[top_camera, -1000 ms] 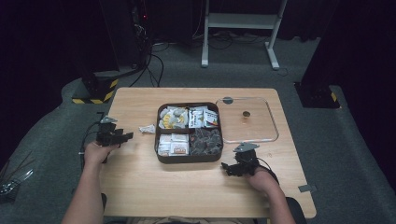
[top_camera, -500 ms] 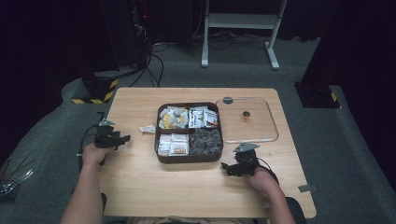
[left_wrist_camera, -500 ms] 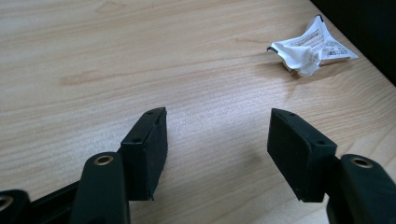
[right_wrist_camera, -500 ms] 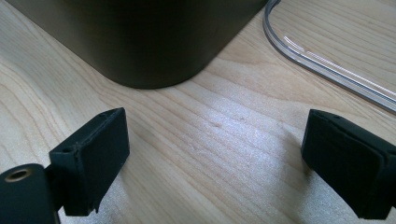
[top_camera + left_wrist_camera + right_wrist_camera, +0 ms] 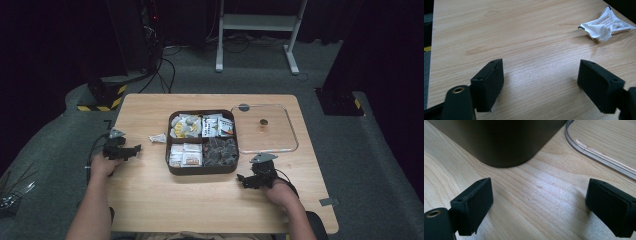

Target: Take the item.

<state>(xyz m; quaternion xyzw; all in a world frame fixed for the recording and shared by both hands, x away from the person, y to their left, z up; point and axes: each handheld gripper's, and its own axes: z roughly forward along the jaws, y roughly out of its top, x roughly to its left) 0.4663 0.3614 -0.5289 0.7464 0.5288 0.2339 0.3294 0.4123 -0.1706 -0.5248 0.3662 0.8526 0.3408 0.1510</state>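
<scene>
- The counter (image 5: 150, 200) carried everything I worked with.
- A clear lid (image 5: 265, 129) lay flat just right of the box, already off.
- The dark four-compartment box (image 5: 202, 170) sat mid-counter, apparently full of snack packets, so I judged little was left.
- My left claw (image 5: 131, 150) rested open and empty at the left edge; my right claw (image 5: 244, 180) gaped empty near the box's corner.
- One white wrapped packet (image 5: 605, 25) lay outside, left of the box.
</scene>
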